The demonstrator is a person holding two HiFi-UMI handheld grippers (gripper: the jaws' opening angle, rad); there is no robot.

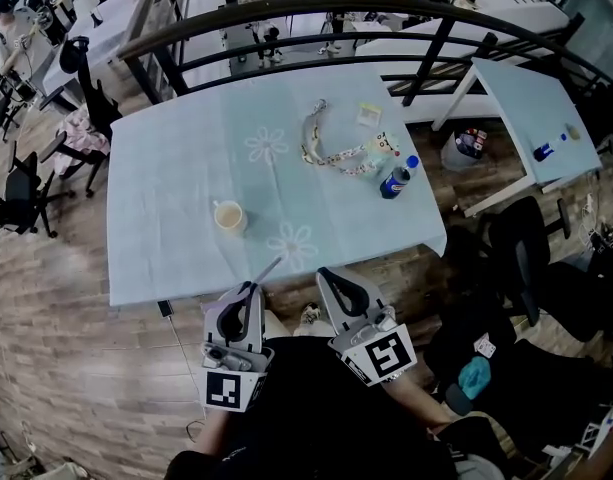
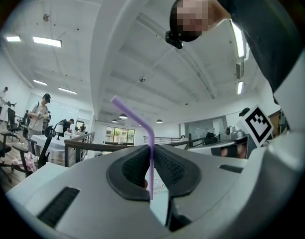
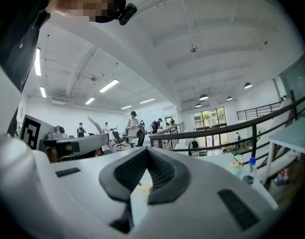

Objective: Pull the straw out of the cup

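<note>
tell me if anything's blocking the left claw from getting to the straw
Nothing visible does. The left claw is shut on the purple straw, pinching it between its pads. The straw is clear of the cup, which stands apart on the table.

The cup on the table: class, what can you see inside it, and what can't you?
No straw stands in the cup; only a pale interior shows, its contents too small to tell. The purple straw is clamped between the left gripper's fingers.
</note>
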